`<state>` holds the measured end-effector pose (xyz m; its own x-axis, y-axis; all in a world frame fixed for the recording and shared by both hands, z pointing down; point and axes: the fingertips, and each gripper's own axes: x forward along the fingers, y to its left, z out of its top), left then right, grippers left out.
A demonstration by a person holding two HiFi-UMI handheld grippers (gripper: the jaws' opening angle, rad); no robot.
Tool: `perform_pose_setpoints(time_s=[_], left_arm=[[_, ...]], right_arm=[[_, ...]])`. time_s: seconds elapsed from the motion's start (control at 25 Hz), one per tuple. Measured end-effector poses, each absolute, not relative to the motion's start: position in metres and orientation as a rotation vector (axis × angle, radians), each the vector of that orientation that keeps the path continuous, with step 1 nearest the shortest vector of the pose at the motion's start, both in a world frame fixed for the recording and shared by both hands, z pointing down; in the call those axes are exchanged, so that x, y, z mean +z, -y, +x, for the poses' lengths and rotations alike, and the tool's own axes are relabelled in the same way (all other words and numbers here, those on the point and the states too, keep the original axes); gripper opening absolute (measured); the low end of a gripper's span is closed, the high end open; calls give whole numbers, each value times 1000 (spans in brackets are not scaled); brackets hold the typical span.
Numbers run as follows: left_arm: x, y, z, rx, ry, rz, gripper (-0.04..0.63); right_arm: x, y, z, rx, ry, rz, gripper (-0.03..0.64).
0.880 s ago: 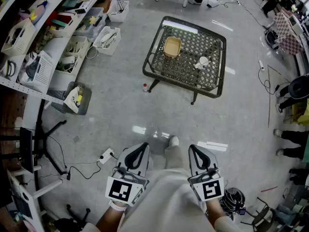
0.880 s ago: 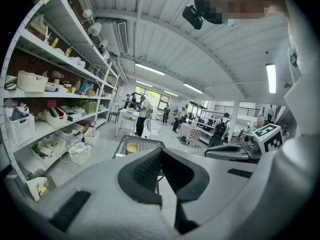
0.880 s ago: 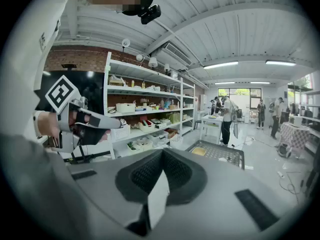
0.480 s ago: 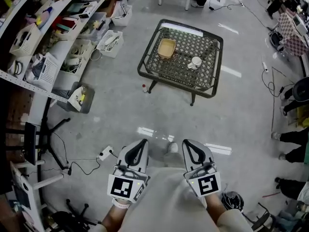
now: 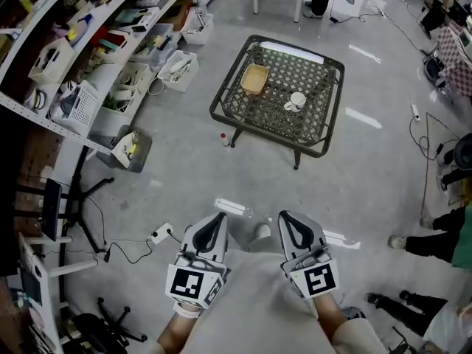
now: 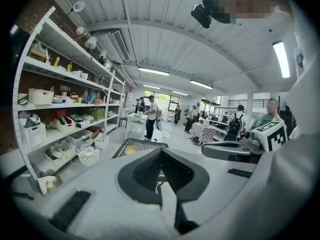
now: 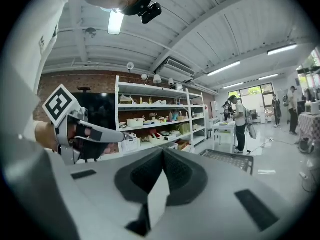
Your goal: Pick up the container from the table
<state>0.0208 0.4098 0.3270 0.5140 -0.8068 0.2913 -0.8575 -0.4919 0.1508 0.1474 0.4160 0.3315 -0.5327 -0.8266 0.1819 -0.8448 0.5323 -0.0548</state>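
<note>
- We see the left claw (image 5: 218, 220) and the right claw (image 5: 285, 217) held side by side low in the head view. Both are above the grey floor (image 5: 184, 175) and well apart from the tabletop (image 5: 333, 109).
- In the left gripper view, the left claw (image 6: 160, 151) has its 2 jaws pressed together at the tips, and nothing sits between them.
- In the right gripper view, the right claw (image 7: 162, 150) is likewise closed tip to tip, with nothing in its grasp.
- The container (image 5: 254, 79) — a tan, shallow, squarish tub — rests on the black lattice tabletop, near its far-left corner as the head view shows it.
- A white cup (image 5: 296, 100) stands on the same tabletop, to the right of the container and apart from it.
- A small bottle (image 5: 226, 137) stands on the floor just beside the near-left leg of the tabletop.
- Shelves (image 5: 66, 80) holding white baskets and bins run along the left side.
- A power strip (image 5: 161, 234) with its cable lies on the floor near the left claw.
- A person's legs (image 5: 428, 243) show at the right edge — we cannot tell more about them.
</note>
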Motion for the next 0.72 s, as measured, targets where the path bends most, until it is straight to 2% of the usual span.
perform_pose_setpoints(time_s=[0.32, 0.72], left_arm=[[331, -386, 39, 269, 1409, 2473, 23], [343, -267, 38, 228, 1350, 2479, 23]], right_arm=[[347, -397, 169, 232, 2636, 1431, 17], [361, -282, 156, 258, 2566, 1421, 17]])
